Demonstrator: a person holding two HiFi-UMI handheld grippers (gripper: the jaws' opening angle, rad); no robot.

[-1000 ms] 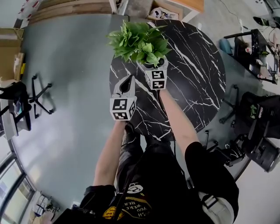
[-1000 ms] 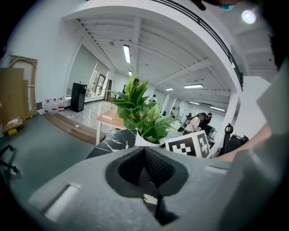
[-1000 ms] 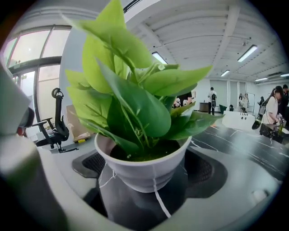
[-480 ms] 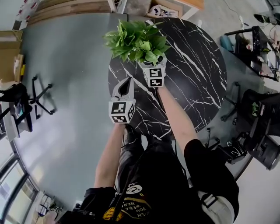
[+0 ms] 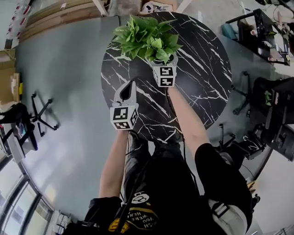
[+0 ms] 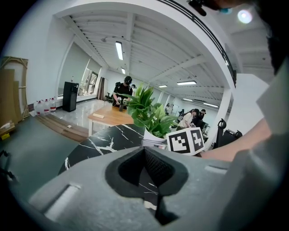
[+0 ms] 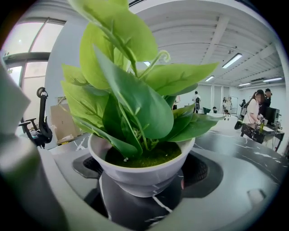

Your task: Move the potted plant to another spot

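Note:
The potted plant (image 5: 147, 37), green leaves in a white pot (image 7: 142, 169), is over the far left part of the round black marble table (image 5: 202, 78). My right gripper (image 5: 164, 63) is shut on the pot, one jaw on each side of it in the right gripper view. Dark marble shows beneath the pot; I cannot tell whether it touches the table. My left gripper (image 5: 125, 90) hovers over the table's left part, nearer me than the plant, shut on nothing. The plant (image 6: 151, 118) and the right gripper's marker cube (image 6: 186, 140) appear ahead of it.
Office chairs (image 5: 271, 110) stand right of the table and a chair base (image 5: 41, 112) on the grey floor at left. Wooden planks (image 5: 59, 13) lie at the far left. A wooden table (image 6: 110, 118) and several people are in the background.
The head view has shifted. The plant and right gripper now sit further in from the table's left edge. The left gripper stays shut beside them.

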